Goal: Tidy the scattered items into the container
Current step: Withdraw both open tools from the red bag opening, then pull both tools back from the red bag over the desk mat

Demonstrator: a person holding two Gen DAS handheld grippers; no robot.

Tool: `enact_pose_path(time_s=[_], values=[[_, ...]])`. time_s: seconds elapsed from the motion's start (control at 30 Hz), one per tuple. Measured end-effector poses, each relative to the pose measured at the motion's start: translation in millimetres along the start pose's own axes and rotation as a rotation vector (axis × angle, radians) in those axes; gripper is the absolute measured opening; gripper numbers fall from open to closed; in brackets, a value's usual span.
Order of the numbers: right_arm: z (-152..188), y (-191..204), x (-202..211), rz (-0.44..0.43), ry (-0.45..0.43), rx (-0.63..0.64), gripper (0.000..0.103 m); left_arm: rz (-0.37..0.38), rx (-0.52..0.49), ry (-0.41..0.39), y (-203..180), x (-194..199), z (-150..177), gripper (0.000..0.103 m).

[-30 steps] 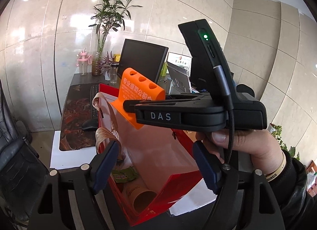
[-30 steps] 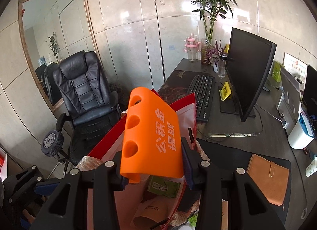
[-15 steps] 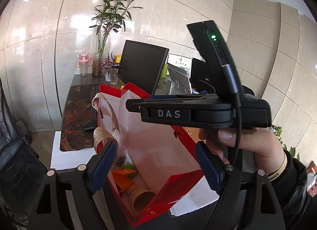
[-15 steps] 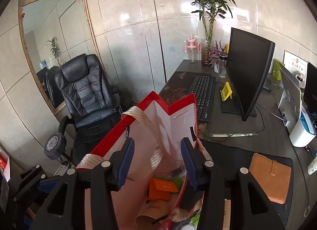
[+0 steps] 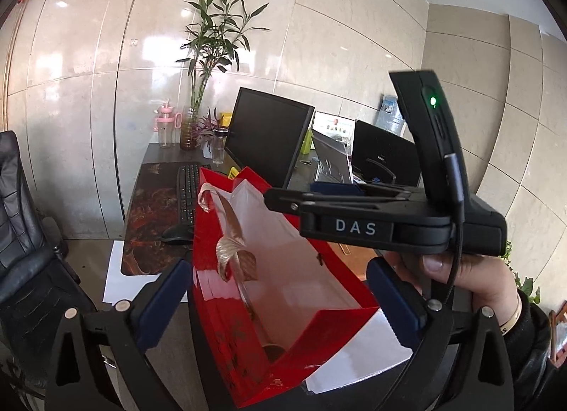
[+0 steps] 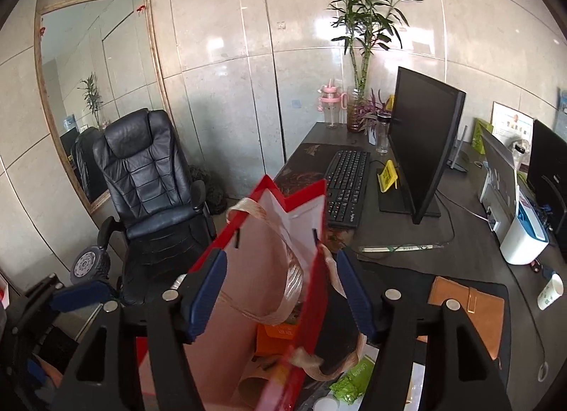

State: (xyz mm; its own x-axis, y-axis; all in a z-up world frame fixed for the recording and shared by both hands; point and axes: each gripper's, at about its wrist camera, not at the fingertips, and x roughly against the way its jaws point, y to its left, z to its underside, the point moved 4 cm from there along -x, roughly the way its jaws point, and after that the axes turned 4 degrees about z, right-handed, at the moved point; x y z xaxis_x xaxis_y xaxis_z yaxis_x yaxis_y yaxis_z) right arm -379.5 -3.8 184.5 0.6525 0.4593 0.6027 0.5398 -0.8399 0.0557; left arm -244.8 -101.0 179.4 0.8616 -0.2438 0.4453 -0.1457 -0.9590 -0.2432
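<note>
Above the red bag [image 5: 226,308], the right gripper [image 5: 283,198], marked "DAS", had just been opening, empty; the left gripper [image 5: 280,301] had spread wide around the bag's mouth without touching.

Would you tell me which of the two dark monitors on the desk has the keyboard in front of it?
The nearer, larger monitor beside the bamboo plant; the black keyboard lies before it. The other monitor sits farther right, with no keyboard visible.
</note>
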Motion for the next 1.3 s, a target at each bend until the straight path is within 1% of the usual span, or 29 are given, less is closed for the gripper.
enact_pose_path(time_s=[0.07, 0.17, 0.3, 0.37, 0.43, 0.53, 0.73, 0.83, 0.9, 0.93, 0.97, 1.0, 1.07, 1.17, 1.27, 1.3], values=[[2.3, -4.4, 3.7, 0.007, -0.006, -0.012, 0.072, -0.021, -0.012, 0.0, -0.3, 4.7, 0.9, 0.103], [7.1, -9.9, 11.0, 0.004, -0.015, -0.032, 0.079, -0.063, -0.037, -0.008, -0.8, 13.2, 5.1, 0.103], [19.5, -13.1, 25.2, 0.005, -0.038, -0.041, 0.08, -0.117, -0.073, -0.038, -3.3, 26.2, 14.0, 0.103], [25.1, -13.3, 31.7, 0.005, -0.043, -0.042, 0.08, -0.123, -0.084, -0.037, -6.2, 29.7, 20.1, 0.103], [31.4, -13.4, 37.8, -0.016, -0.04, -0.053, 0.08, -0.124, -0.092, -0.034, -10.0, 31.7, 26.4, 0.103], [39.5, -15.4, 46.0, -0.047, -0.031, -0.085, 0.085, -0.115, -0.107, -0.025, -17.2, 32.8, 34.4, 0.103], [52.2, -19.6, 71.4, -0.045, -0.075, -0.118, 0.087, -0.111, -0.113, -0.032, -30.4, 40.8, 47.7, 0.103], [69.5, -28.6, 87.6, -0.084, -0.089, -0.175, 0.09, -0.12, -0.128, -0.02, -38.0, 49.7, 61.1, 0.103], [87.2, -38.5, 96.4, -0.104, -0.085, -0.22, 0.096, -0.113, -0.148, -0.027, -45.1, 60.2, 76.8, 0.103], [99.0, -44.4, 100.1, -0.098, -0.078, -0.242, 0.098, -0.114, -0.157, -0.026, -47.2, 63.9, 86.5, 0.103], [108.2, -48.5, 102.7, -0.089, -0.075, -0.259, 0.102, -0.123, -0.165, -0.018, -48.0, 66.4, 99.0, 0.103], [125.2, -55.4, 106.0, -0.073, -0.073, -0.283, 0.103, -0.136, -0.167, -0.001, -47.3, 66.9, 113.9, 0.103], [150.3, -64.8, 108.0, -0.041, -0.061, -0.316, 0.103, -0.149, -0.156, 0.046, -43.1, 62.0, 138.7, 0.103], [197.6, -77.4, 108.8, -0.016, -0.016, -0.361, 0.103, -0.138, -0.118, 0.141, -29.3, 48.5, 183.8, 0.103], [237.0, -89.6, 110.6, 0.011, 0.005, -0.414, 0.103, -0.179, -0.023, 0.241, -7.4, 34.8, 227.8, 0.103], [248.9, -92.7, 111.2, 0.012, 0.01, -0.437, 0.103, -0.174, 0.01, 0.258, -3.4, 33.4, 238.1, 0.103]])
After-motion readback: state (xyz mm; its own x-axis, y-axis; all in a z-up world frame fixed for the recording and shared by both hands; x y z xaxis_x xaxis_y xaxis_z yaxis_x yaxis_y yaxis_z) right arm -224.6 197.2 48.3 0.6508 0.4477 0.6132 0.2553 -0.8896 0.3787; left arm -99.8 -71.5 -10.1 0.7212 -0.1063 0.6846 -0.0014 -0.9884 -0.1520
